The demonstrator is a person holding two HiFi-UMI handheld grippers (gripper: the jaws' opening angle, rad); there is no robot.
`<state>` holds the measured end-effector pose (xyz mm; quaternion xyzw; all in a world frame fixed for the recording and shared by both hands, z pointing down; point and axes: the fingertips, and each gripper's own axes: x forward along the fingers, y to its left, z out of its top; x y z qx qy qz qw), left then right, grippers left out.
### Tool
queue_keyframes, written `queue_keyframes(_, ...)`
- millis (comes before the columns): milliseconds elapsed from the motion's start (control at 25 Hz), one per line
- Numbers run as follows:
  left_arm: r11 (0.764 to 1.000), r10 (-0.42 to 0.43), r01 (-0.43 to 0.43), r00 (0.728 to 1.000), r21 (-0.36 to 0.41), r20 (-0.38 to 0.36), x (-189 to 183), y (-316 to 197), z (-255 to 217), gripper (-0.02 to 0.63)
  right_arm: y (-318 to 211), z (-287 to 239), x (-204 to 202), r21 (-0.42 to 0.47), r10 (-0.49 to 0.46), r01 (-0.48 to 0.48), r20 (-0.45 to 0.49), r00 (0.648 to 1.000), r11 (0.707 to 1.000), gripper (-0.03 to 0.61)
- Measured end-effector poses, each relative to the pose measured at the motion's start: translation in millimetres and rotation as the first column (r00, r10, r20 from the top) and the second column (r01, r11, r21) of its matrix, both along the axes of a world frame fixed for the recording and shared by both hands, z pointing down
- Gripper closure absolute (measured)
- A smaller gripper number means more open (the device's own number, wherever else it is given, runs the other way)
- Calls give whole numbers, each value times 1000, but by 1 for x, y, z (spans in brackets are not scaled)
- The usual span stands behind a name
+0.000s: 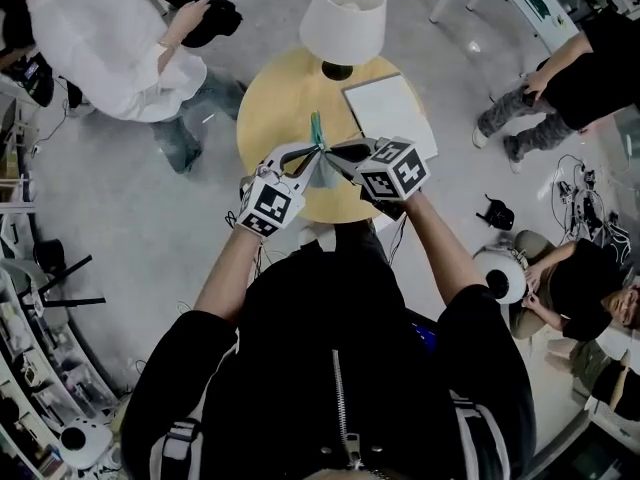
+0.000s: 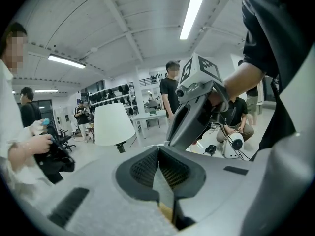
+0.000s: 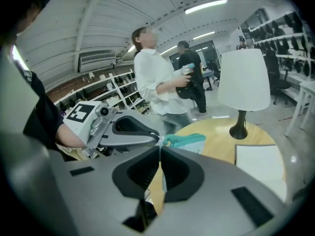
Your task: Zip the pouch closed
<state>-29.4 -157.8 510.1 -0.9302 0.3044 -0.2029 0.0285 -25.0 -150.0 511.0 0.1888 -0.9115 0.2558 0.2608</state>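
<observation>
A teal pouch hangs in the air over the round yellow table, held between both grippers. My left gripper comes in from the left and is shut on the small zip pull at the pouch's end; the right gripper view shows its tips pinched right beside the teal pouch. My right gripper comes in from the right and is shut on the pouch's edge, with pale fabric wedged between its pads. In the left gripper view the closed jaws meet the right gripper's tip.
A lamp with a white shade stands at the table's far side, and a white board lies at its right. A person in white stands at the upper left. Other people sit and stand at the right.
</observation>
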Motion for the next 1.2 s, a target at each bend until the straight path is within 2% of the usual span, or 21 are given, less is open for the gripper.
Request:
queue_keyframes(680, 999, 7, -8, 999, -40, -40, -5, -2, -3, 607, 6, -1, -3, 23, -1, 1, 8, 1000, 1000, 563)
queue_keyframes(920, 997, -48, 45, 998, -58, -41, -17, -7, 0, 607, 12, 0, -4, 22, -16, 16, 0, 1000, 1000, 565)
queue_keyframes(1200, 997, -43, 41, 999, -59, -30, -18, -8, 1, 607, 12, -1, -3, 22, -16, 16, 3, 1000, 1000, 565)
